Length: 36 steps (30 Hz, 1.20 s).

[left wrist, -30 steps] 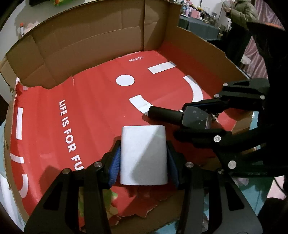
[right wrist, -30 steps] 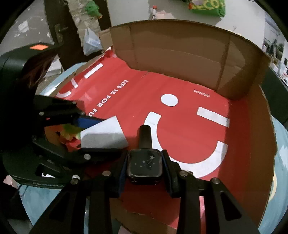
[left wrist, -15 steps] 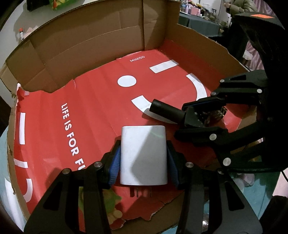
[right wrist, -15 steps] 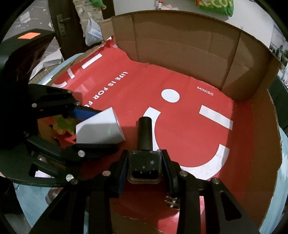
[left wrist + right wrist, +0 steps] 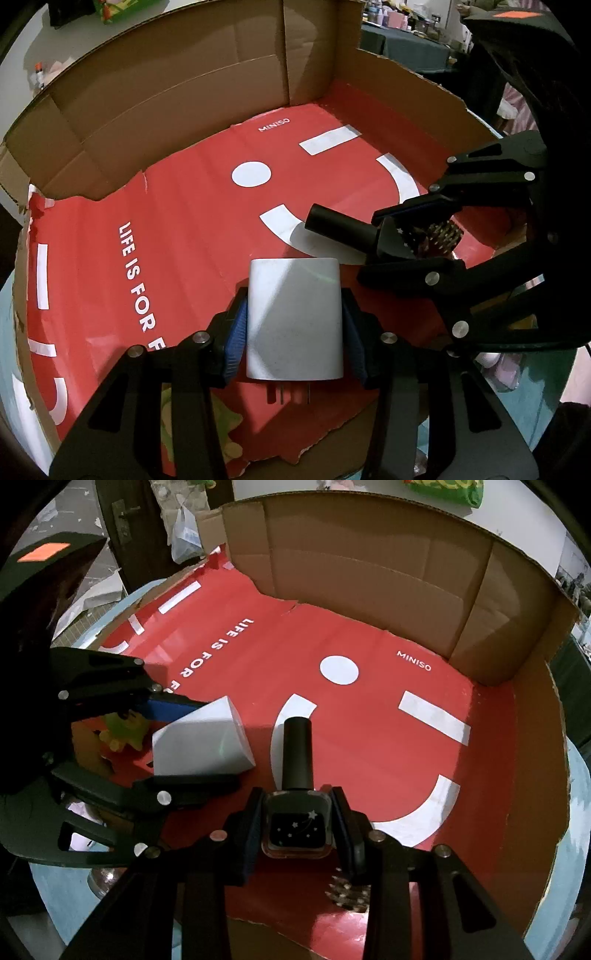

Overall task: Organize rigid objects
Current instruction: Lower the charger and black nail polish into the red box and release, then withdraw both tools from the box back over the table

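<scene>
White charger [image 5: 294, 319] clamped in left gripper [image 5: 295, 325], nail polish bottle [image 5: 297, 805] clamped in right gripper [image 5: 295, 825], both near cardboard tray's [image 5: 177, 92] front edge

**Black grippers, blue pads**

Both tools look alike. The left gripper [image 5: 294, 332] has matte black linkage arms with cut-out slots, round silver screws at the joints and ribbed blue pads [image 5: 236, 334] inside its fingers. The right gripper [image 5: 297, 825] has the same build. Each carries a dark housing with an orange patch [image 5: 44, 551] on top.
</scene>
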Each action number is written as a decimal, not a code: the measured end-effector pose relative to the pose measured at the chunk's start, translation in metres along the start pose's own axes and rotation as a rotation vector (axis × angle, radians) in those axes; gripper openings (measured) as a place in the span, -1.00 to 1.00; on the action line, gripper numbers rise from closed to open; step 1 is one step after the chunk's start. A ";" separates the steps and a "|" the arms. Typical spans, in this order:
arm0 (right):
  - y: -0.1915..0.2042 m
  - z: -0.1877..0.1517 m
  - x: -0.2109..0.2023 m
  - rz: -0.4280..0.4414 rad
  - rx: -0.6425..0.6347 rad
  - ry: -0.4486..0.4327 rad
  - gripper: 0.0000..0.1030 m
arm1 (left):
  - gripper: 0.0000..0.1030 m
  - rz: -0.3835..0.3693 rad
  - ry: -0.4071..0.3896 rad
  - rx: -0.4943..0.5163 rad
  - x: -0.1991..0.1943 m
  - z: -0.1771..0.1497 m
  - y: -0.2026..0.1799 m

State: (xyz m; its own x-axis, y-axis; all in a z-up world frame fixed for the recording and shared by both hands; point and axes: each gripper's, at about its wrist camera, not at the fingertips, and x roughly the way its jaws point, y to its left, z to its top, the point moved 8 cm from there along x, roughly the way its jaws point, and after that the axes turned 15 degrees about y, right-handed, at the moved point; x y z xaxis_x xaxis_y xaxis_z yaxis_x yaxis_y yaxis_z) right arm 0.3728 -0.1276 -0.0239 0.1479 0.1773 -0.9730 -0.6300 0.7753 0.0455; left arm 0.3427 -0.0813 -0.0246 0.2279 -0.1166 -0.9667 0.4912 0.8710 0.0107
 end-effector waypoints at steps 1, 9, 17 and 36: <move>0.000 0.000 0.000 0.000 0.000 0.005 -0.27 | -0.14 -0.008 0.000 0.002 -0.001 0.000 -0.001; -0.003 0.000 0.001 0.005 0.007 0.013 -0.26 | -0.14 -0.008 0.000 0.028 -0.001 0.001 -0.005; -0.001 0.001 0.001 -0.013 -0.002 0.012 -0.23 | -0.12 -0.024 -0.003 0.024 -0.003 0.001 -0.004; -0.003 -0.003 -0.028 -0.015 0.047 -0.067 0.17 | 0.39 -0.038 -0.138 -0.073 -0.055 -0.009 0.014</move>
State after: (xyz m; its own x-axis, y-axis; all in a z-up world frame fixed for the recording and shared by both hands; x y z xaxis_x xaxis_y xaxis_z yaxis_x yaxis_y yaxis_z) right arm 0.3684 -0.1371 0.0027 0.2089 0.2045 -0.9563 -0.5912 0.8054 0.0431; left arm 0.3300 -0.0582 0.0266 0.3262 -0.2100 -0.9217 0.4407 0.8964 -0.0483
